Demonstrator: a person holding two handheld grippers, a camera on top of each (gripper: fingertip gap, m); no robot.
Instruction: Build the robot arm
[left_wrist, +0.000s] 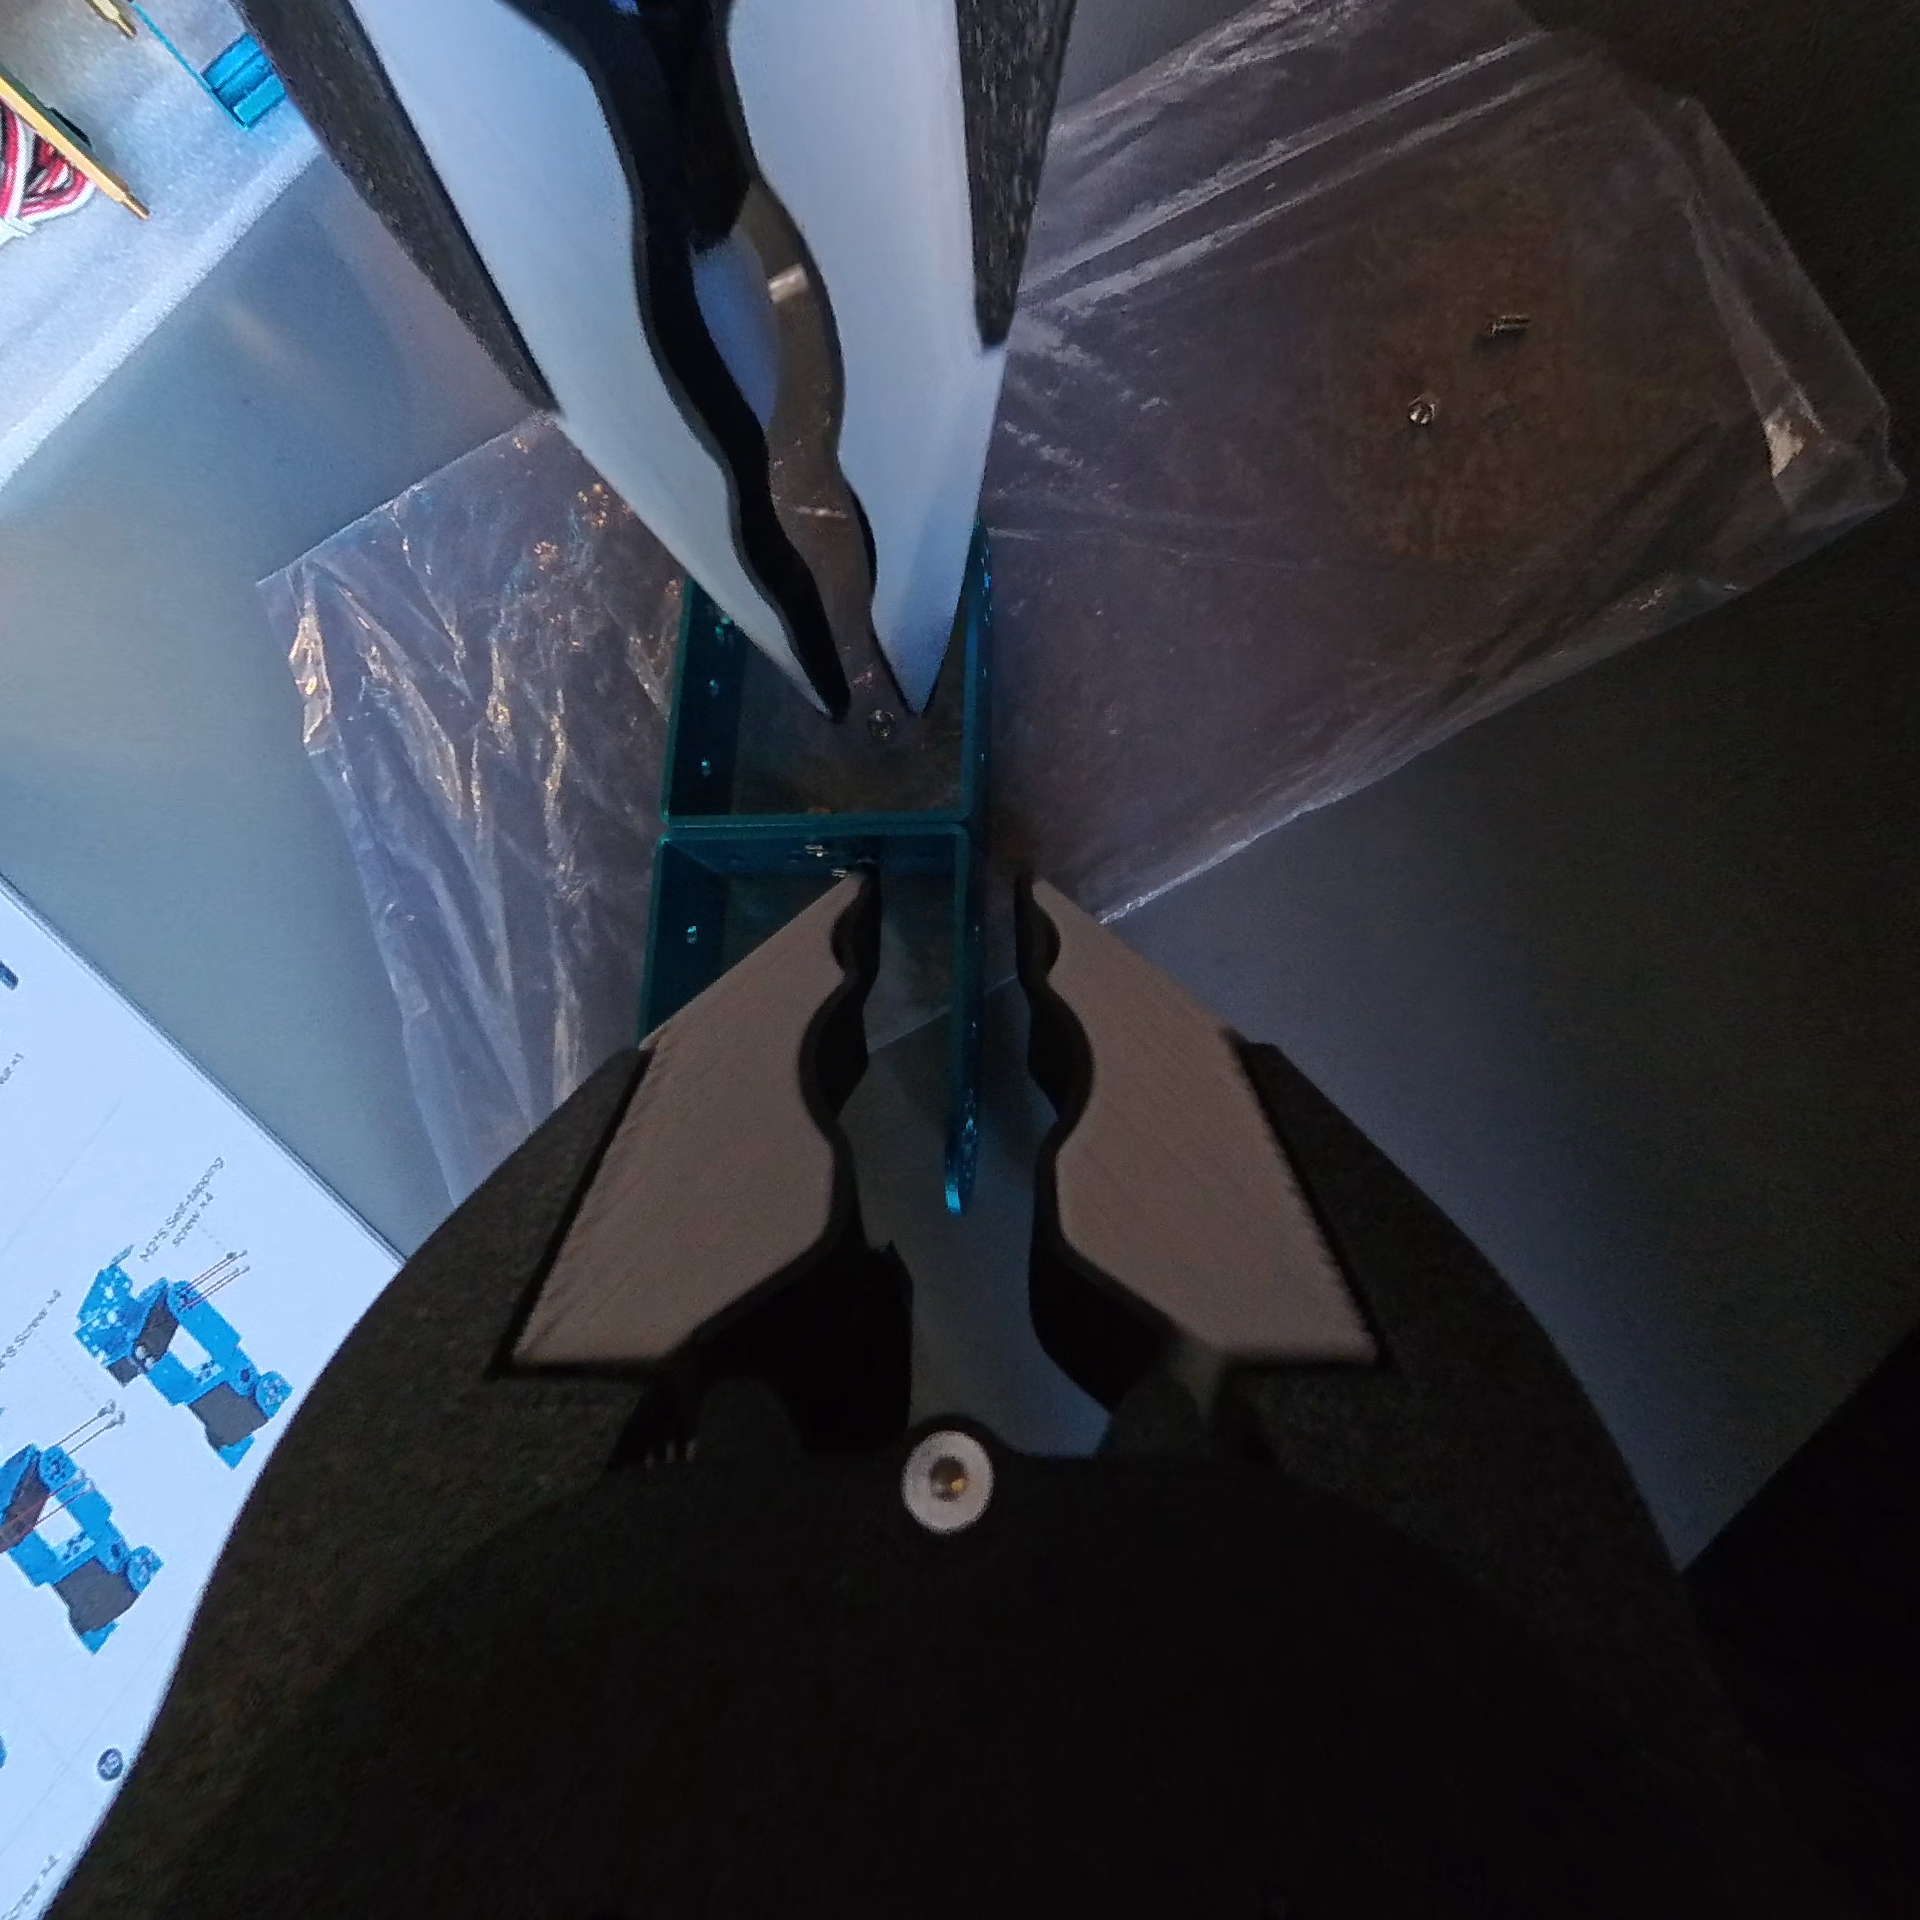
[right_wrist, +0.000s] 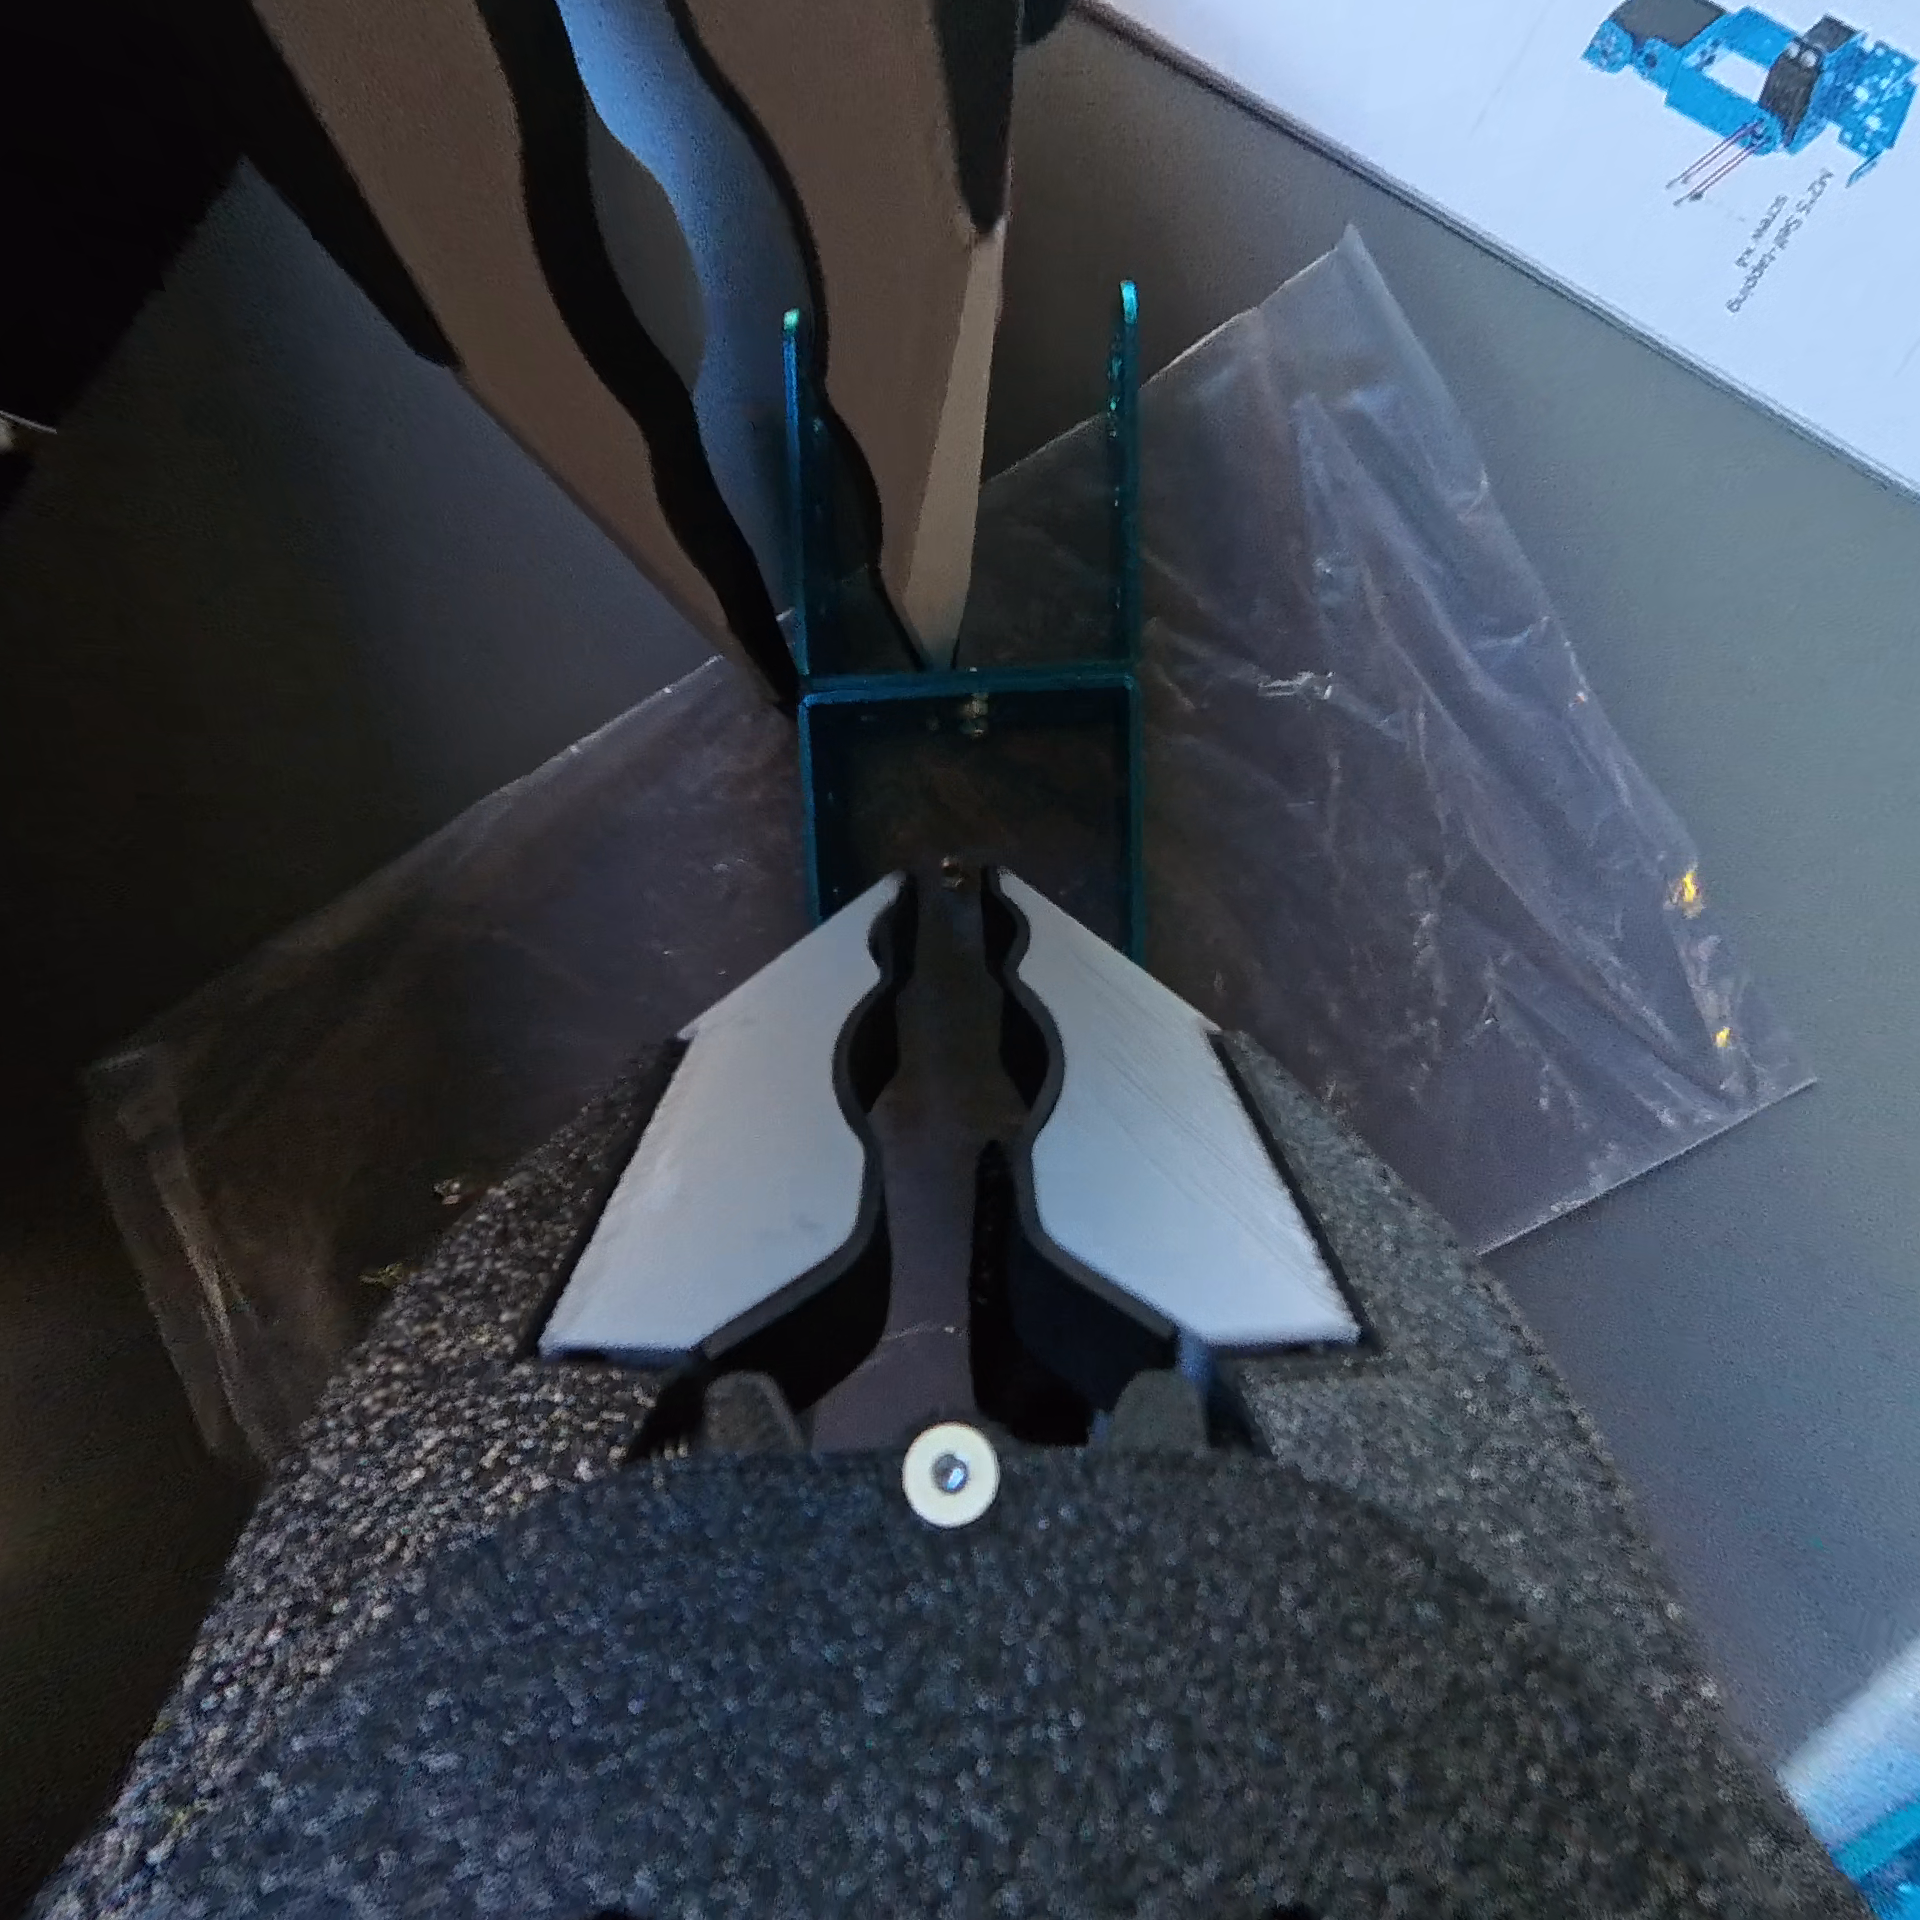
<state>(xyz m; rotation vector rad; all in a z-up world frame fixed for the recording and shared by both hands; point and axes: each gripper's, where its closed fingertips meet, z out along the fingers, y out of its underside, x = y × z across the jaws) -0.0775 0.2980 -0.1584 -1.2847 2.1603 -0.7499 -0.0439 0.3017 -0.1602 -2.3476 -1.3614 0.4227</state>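
Two blue U-shaped metal brackets (left_wrist: 821, 831) are joined back to back and stand on a clear plastic bag (left_wrist: 468, 675); they also show in the right wrist view (right_wrist: 966, 686). My left gripper (left_wrist: 940, 883) is open, and its fingers straddle the near bracket's right wall without touching it. My right gripper (right_wrist: 951, 878) comes from the opposite side into the far bracket. Its fingers are only narrowly apart, with a small screw (right_wrist: 948, 864) lying right at the tips; this screw also shows in the left wrist view (left_wrist: 881, 724). Small screws (right_wrist: 971, 717) sit in the joint between the brackets.
A second clear bag (left_wrist: 1455, 416) at the back right carries two loose screws (left_wrist: 1421, 410). A printed instruction sheet (left_wrist: 104, 1351) lies at the left, and shows in the right wrist view (right_wrist: 1558, 208) at the top right. A blue part (left_wrist: 244, 88) and coloured wires (left_wrist: 31, 156) lie far left. Across from one pair of fingers to the other is roughly 4 cm.
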